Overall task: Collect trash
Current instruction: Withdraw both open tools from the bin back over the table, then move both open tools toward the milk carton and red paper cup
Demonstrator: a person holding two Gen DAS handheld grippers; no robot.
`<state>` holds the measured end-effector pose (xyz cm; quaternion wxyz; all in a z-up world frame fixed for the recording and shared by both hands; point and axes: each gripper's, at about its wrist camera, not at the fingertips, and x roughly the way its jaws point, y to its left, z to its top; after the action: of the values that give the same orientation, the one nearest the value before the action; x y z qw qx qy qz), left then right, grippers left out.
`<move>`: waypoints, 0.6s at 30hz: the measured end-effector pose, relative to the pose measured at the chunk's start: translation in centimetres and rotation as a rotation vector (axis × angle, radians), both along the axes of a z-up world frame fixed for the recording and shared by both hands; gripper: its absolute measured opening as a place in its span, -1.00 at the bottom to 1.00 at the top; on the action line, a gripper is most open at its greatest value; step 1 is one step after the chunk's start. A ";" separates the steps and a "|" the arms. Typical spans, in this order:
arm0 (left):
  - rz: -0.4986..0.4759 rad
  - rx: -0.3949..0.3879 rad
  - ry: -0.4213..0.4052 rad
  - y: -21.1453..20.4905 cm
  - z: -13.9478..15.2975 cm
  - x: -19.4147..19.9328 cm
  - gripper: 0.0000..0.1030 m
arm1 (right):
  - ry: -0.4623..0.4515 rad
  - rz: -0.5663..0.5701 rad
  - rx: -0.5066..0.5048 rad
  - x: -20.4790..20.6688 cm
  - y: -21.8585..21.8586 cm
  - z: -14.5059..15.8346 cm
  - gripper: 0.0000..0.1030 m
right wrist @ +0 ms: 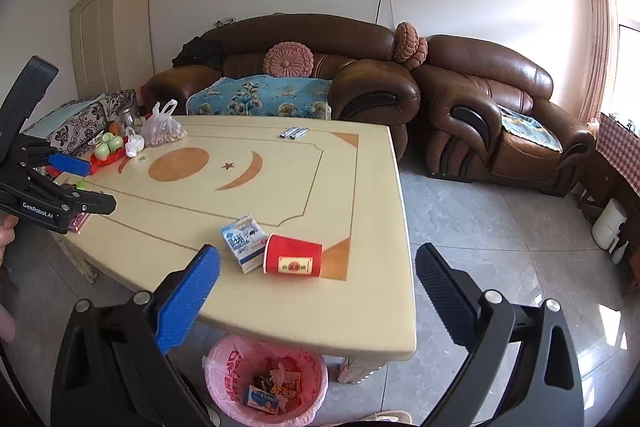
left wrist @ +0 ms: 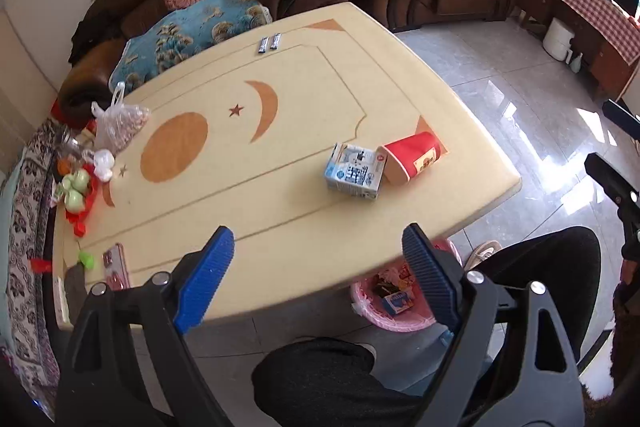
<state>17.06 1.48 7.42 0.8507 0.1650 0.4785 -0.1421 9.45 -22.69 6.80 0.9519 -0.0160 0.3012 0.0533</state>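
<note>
Both my claws hang above the desk [right wrist: 280,315] with nothing in them: the left claw [left wrist: 318,275] stands wide, and the right claw [right wrist: 318,299] stands as wide as it goes. The trash left on the desk is just ahead of the right claw, a little toward its left finger: one carton [right wrist: 243,242] and one red cup [right wrist: 293,255], lying on its side and touching the carton. I think the cup should go first, gripped across its body so that it is not crushed, then carried to the bin [right wrist: 266,379], which stands on the floor below my right claw, under the near desk edge. Far ahead lie two small sachets [right wrist: 294,133], side by side.
</note>
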 end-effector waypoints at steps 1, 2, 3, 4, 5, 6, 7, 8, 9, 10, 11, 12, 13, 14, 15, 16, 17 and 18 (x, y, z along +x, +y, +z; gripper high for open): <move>-0.016 0.004 0.009 -0.3 0.4 0.6 0.65 | -0.007 -0.001 -0.001 0.1 0.1 0.7 0.86; -0.030 0.008 0.020 -0.7 0.5 1.0 0.66 | -0.016 -0.009 -0.008 0.3 0.0 1.2 0.86; -0.040 0.013 0.030 -0.8 0.6 1.5 0.66 | -0.025 -0.010 -0.013 0.6 0.1 1.6 0.86; -0.046 0.021 0.040 -1.1 0.4 2.1 0.66 | -0.032 -0.007 -0.014 0.8 0.2 2.0 0.86; -0.052 0.030 0.051 -1.3 -0.1 2.4 0.66 | -0.035 -0.004 -0.017 1.1 0.4 2.1 0.86; -0.063 0.040 0.064 -1.6 -0.6 3.0 0.66 | -0.036 -0.003 -0.018 1.3 0.5 2.2 0.86; -0.065 0.043 0.076 -1.8 -1.0 3.5 0.66 | -0.033 0.003 -0.018 1.7 0.7 2.1 0.86; -0.062 0.044 0.086 -1.8 -1.6 4.1 0.66 | -0.025 0.011 -0.018 2.0 0.9 1.8 0.86; -0.066 0.051 0.100 -2.1 -2.3 4.7 0.66 | -0.014 0.019 -0.021 2.3 1.2 1.3 0.86; -0.071 0.051 0.111 -2.1 -2.8 5.1 0.66 | 0.000 0.025 -0.028 2.8 1.5 0.9 0.86; -0.078 0.049 0.122 -2.2 -3.3 5.5 0.66 | 0.013 0.034 -0.033 3.1 1.8 0.3 0.86; -0.082 0.049 0.131 -2.3 -3.9 5.9 0.66 | 0.027 0.043 -0.037 3.6 2.1 -0.4 0.86; -0.084 0.051 0.138 -2.5 -4.4 6.3 0.66 | 0.042 0.049 -0.040 4.0 2.3 -0.9 0.86; -0.086 0.052 0.147 -2.6 -4.9 6.7 0.66 | 0.058 0.054 -0.042 4.5 2.6 -1.6 0.86; -0.091 0.054 0.158 -2.8 -5.4 7.2 0.66 | 0.071 0.059 -0.043 4.8 2.7 -2.3 0.86; -0.095 0.058 0.168 -2.9 -5.9 7.5 0.66 | 0.084 0.062 -0.043 5.1 2.8 -2.9 0.86; -0.097 0.064 0.179 -3.0 -6.4 7.9 0.66 | 0.097 0.063 -0.042 5.5 2.9 -3.4 0.86; -0.097 0.070 0.189 -3.2 -7.0 8.3 0.66 | 0.108 0.066 -0.038 5.8 3.0 -3.9 0.86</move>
<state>25.31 -1.67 0.40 0.7875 0.2036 0.5527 -0.1813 15.25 -19.72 2.93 0.9315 -0.0409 0.3525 0.0796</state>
